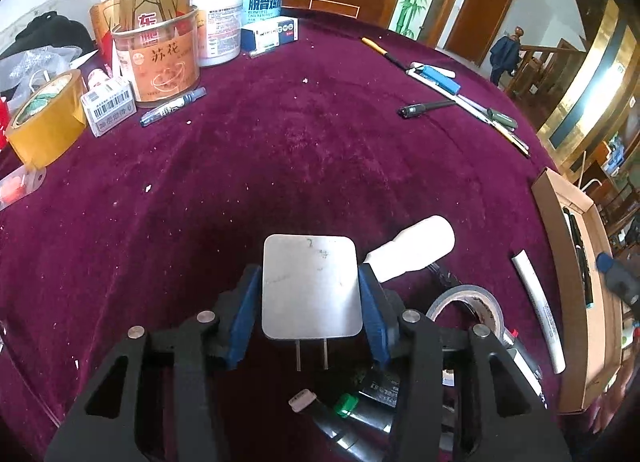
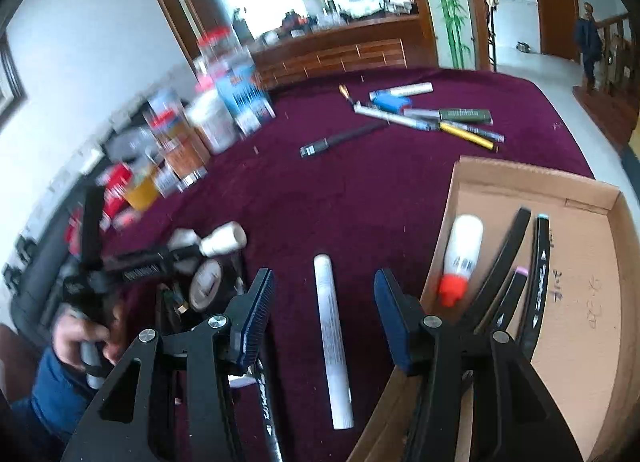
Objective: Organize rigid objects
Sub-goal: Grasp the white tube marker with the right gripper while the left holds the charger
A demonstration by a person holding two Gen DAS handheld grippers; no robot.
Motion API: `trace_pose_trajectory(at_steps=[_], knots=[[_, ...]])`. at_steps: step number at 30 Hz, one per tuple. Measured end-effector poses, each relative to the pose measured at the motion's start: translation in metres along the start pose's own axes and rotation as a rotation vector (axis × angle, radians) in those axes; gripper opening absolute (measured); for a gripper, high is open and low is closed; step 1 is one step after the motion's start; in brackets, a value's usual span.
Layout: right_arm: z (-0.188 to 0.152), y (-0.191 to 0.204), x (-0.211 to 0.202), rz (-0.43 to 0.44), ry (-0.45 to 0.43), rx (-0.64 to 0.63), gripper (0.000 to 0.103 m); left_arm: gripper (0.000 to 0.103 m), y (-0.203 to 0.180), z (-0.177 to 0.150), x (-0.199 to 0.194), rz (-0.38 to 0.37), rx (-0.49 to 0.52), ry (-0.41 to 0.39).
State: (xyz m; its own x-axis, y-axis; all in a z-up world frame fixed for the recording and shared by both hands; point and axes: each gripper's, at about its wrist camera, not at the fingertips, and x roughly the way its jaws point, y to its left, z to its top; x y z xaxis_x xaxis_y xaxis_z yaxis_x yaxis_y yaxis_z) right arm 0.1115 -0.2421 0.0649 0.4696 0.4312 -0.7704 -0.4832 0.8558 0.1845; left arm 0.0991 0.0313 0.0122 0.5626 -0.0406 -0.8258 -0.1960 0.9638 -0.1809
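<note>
We are gripping one white charger plug (image 1: 310, 286) in our left gripper (image 1: 308, 298), angled down over the maroon tablecloth (image 1: 280, 150), while our right gripper (image 2: 324, 314), fingers apart, is hovering around one white marker (image 2: 332, 346) beside the cardboard box (image 2: 600, 302).

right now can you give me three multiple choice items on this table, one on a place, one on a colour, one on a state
1. Where does the white bottle with the red cap lie?
A. in the cardboard box
B. on the tape roll
C. between the right claw's pads

2. What colour is the table cloth?
A. green
B. dark red
C. grey

3. What is the left claw doing?
A. hanging open over bare cloth
B. clamping a pen
C. gripping the white plug adapter

Answers: 1 A, the bottle rests on the box floor beside black markers. 2 B, dark red cloth covers the whole table. 3 C, both blue pads press on the adapter's sides.
</note>
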Motion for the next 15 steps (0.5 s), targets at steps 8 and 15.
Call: trace_pose_trajectory(at_steps=[8, 15], knots=[[-0.013, 0.017, 0.033, -0.119, 0.156, -0.05, 0.029, 0.046, -0.001, -0.002, -0.001, -0.001, 0.018, -0.01], [-0.021, 0.013, 0.05, -0.21, 0.221, -0.077, 0.015, 0.046, -0.011, -0.006, 0.002, 0.063, 0.088, -0.027]])
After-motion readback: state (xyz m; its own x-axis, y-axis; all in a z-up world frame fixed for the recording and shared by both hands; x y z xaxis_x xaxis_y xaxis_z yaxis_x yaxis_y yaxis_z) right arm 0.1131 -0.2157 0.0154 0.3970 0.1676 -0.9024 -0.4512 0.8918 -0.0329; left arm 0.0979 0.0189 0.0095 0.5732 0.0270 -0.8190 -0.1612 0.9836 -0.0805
